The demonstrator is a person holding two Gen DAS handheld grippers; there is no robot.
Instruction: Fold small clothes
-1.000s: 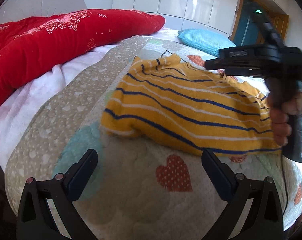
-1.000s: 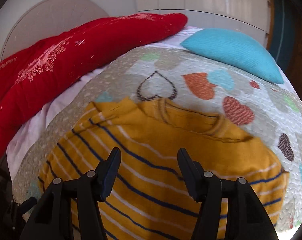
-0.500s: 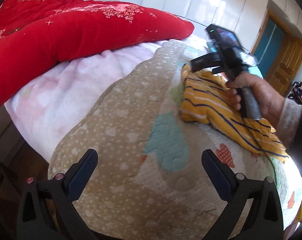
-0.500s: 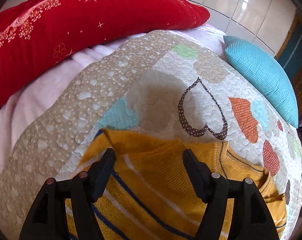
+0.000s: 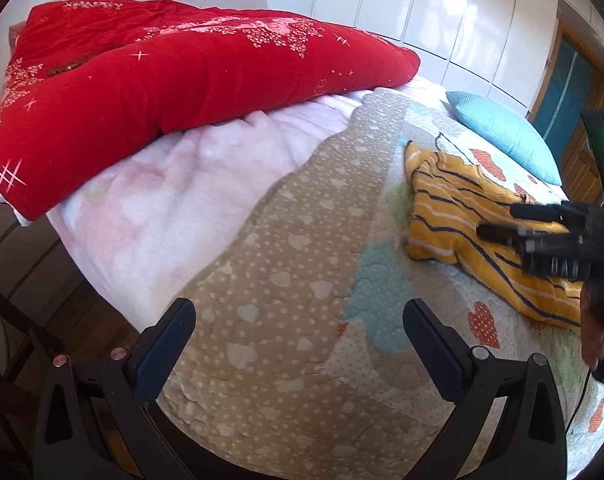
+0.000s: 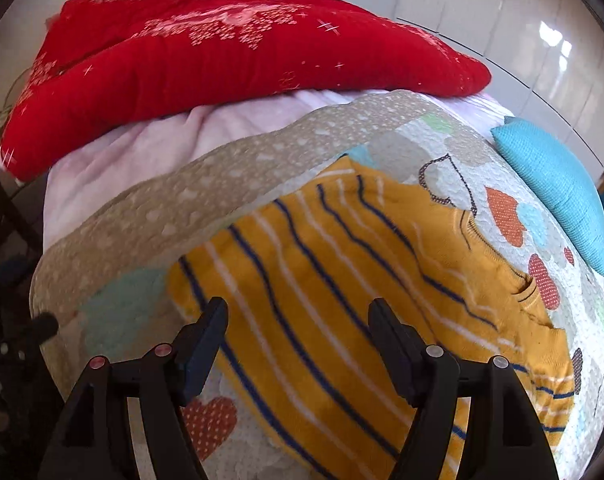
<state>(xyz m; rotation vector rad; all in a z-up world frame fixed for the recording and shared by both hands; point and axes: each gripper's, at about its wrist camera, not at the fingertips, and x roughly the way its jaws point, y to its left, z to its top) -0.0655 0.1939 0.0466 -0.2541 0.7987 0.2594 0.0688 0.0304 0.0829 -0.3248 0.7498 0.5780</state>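
A small yellow sweater with navy and white stripes (image 6: pixel 342 280) lies folded on the heart-patterned quilt (image 6: pixel 229 184). In the left wrist view the sweater (image 5: pixel 454 216) is at the right. My right gripper (image 6: pixel 297 320) is open and empty, hovering over the sweater's near left edge. It also shows in the left wrist view (image 5: pixel 502 220), above the sweater. My left gripper (image 5: pixel 297 320) is open and empty over the beige dotted part of the quilt (image 5: pixel 285 240), left of the sweater and apart from it.
A red comforter (image 5: pixel 161 72) lies along the far left of the bed on a pink blanket (image 5: pixel 173 184). A blue pillow (image 6: pixel 558 184) lies at the far right. The bed's edge and floor (image 5: pixel 41 300) are at the lower left. White wardrobe doors (image 5: pixel 442 8) stand behind.
My right gripper has pulled back from the sweater's far corner to its near left edge. My left gripper's view has swung a little right, staying off the sweater's left.
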